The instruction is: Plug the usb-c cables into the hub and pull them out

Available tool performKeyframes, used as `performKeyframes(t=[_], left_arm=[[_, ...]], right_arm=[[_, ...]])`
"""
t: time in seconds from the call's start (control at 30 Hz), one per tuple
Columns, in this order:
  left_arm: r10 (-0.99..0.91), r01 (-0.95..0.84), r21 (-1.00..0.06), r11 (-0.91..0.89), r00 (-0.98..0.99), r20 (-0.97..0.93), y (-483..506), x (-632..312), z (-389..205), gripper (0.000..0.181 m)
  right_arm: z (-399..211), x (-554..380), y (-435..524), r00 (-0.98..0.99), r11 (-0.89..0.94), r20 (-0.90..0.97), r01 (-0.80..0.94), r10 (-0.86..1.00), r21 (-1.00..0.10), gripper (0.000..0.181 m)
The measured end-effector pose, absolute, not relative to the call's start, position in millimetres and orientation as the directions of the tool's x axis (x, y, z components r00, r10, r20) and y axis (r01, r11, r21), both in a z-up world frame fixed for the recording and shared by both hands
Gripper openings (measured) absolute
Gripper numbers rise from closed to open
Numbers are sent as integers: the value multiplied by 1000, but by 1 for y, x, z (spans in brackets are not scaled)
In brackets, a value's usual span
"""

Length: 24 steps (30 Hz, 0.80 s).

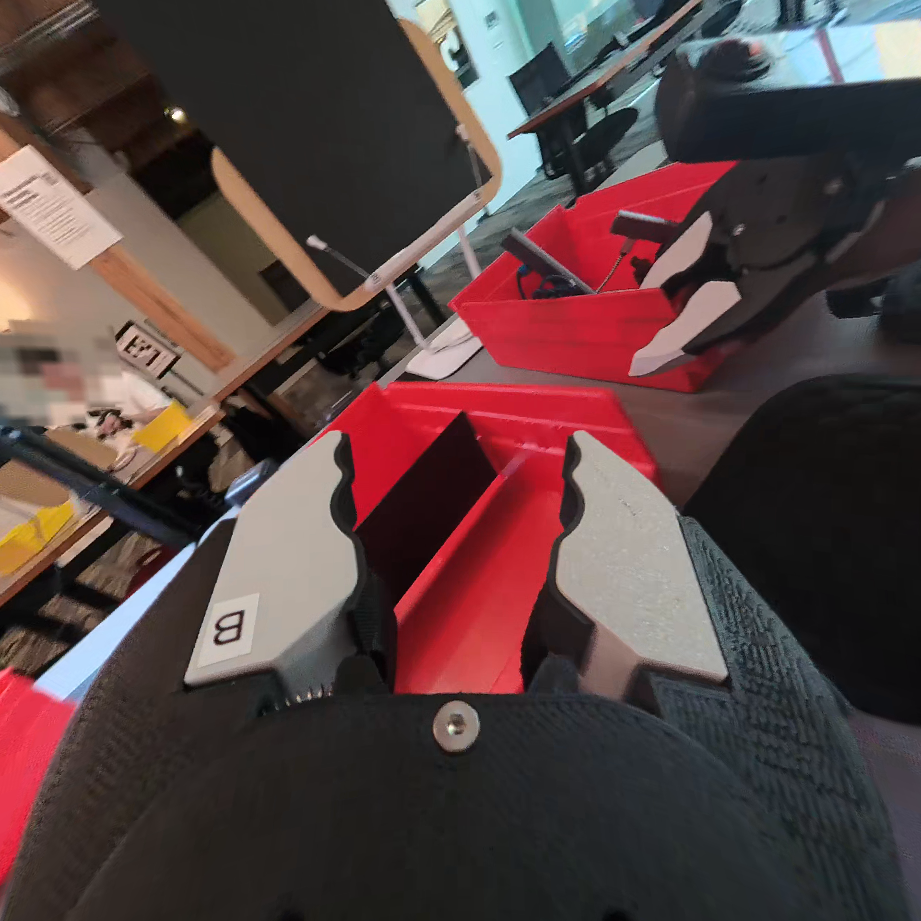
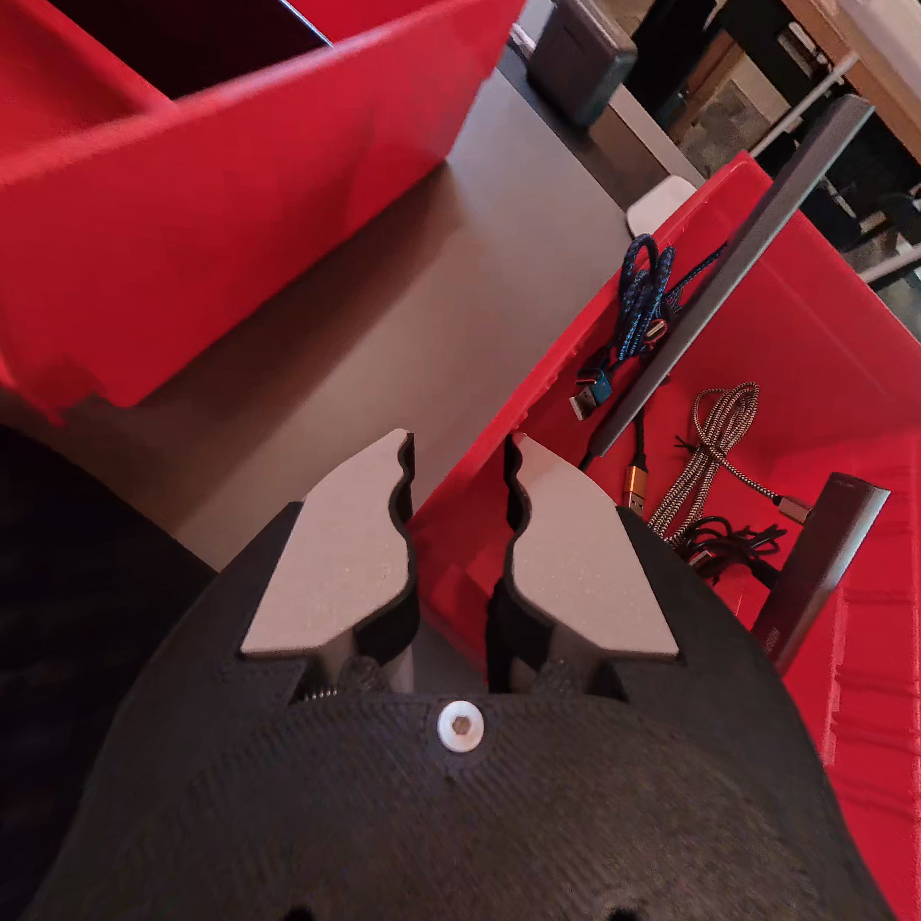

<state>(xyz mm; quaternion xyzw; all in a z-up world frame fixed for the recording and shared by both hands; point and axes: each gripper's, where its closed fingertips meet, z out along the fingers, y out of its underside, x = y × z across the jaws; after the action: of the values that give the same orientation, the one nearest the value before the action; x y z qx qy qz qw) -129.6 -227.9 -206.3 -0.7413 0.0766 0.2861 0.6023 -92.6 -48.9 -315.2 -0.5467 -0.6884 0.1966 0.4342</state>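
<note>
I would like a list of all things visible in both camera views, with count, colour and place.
Bins: two, red; near divided bin under the left gripper, far bin holding the cables.
Divider: one, black, inside the near bin.
Hubs: two, dark grey; long bar and shorter one, in the far bin.
Cables: blue-black braided, silver braided, black, orange-plug; all in the far bin.
Table: one, grey.
Left gripper: open, over the near bin.
Right gripper: open, at the far bin's rim.

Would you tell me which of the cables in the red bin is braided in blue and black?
The coiled cable at the far end of the bin, left of the long grey hub. The other braided cable is silver-white.
</note>
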Motion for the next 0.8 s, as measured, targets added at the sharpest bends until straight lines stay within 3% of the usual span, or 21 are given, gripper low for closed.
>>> performKeyframes(t=[0.43, 0.6, 0.63, 0.73, 0.8], left_arm=[[413, -230, -908, -351, 832, -371, -298, -179, -229, 83], [449, -123, -943, -310, 855, -259, -304, -193, -245, 87], [481, -101, -951, -294, 844, -238, -306, -199, -247, 91], [560, -50, -969, -243, 809, -182, -311, -217, -253, 109], [560, -31, -979, -203, 817, -142, -309, -218, -255, 115]], right_arm=[[-311, -130, -127, -204, 380, 322, 445, 925, -811, 34], [-278, -109, -117, -92, 389, 378, 244, 921, -889, 35], [-266, -102, -116, -57, 377, 373, 186, 926, -907, 42], [-232, -80, -125, -21, 264, 264, 6, 964, -964, 56], [-223, -70, -139, -65, 171, 175, -60, 982, -983, 53]])
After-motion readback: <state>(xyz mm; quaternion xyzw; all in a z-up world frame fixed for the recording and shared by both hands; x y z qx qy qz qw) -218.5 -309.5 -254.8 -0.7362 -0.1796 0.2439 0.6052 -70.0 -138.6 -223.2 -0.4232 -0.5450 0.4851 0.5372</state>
